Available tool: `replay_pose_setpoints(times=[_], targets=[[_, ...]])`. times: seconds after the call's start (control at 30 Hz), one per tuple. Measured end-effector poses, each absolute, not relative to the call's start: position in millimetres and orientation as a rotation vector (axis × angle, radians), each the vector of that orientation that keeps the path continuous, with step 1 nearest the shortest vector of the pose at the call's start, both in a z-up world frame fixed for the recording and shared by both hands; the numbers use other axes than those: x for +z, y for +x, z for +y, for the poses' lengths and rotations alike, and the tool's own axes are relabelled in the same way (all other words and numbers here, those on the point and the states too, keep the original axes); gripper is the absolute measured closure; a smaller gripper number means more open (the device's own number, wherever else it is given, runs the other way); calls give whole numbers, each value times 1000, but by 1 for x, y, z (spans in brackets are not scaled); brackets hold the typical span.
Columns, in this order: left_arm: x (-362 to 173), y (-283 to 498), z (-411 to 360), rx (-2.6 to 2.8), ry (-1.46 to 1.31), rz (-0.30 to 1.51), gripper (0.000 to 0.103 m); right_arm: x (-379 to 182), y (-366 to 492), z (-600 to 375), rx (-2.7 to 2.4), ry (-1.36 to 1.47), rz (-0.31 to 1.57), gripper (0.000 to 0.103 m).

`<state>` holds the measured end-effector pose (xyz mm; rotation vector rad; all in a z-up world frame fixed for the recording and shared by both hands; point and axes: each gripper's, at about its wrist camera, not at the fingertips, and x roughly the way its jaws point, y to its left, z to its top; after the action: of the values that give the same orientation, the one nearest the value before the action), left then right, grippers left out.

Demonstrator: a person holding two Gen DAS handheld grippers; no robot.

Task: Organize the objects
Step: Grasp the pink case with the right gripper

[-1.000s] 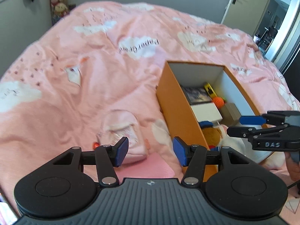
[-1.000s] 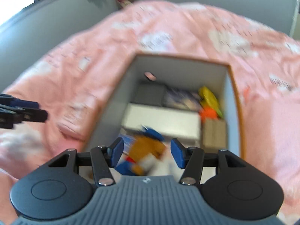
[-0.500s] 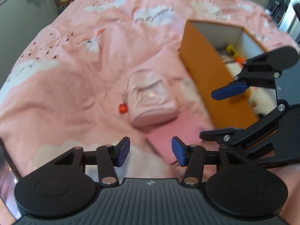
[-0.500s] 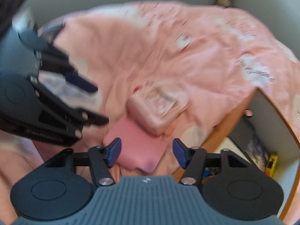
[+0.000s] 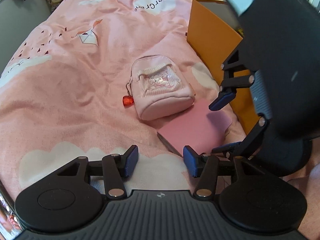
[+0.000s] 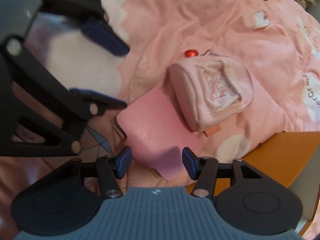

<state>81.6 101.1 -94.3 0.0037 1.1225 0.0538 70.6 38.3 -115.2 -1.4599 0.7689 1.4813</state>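
Both tongs swung off the orange cardboard box (image 5: pixel 212 40) and now hover over the bed. Left tongs (image 5: pixel 160 161) half open, holding nothing; small pink plush backpack (image 5: pixel 162 90) and flat pink notebook (image 5: pixel 192 128) lie ahead. Right tongs (image 6: pixel 156 163) half open, empty, right above the notebook's corner, so that's probably next.

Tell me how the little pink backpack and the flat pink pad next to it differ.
The little pink backpack is puffy and bulky; the flat pink pad lies thin against the bedspread. The backpack has a striped front pocket with a picture and a red heart charm on a chain; the pad is plain. The backpack is pale pink, the pad deeper pink. Both rest beside the orange box.
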Motion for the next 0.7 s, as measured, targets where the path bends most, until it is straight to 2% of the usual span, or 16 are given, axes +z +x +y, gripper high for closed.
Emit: replay_pose_setpoints(times=[0.1,0.33,0.43,0.47,0.7], targets=[[-94,80,106,45,-23,1117,42,-123,66,41,1496,-1493,781,45],[-92,79,115,37,-82,1109,42,-138,61,48,1473,-1552,738,30],[-92,79,115,37,-83,1109,42,-141,60,48,1470,-1551,728,31],[-92,79,116,37,-85,1108,42,-140,60,47,1473,-1542,729,33],[-89,78,123,56,-130,1089,42,-108,69,42,1504,-1399,744,65]])
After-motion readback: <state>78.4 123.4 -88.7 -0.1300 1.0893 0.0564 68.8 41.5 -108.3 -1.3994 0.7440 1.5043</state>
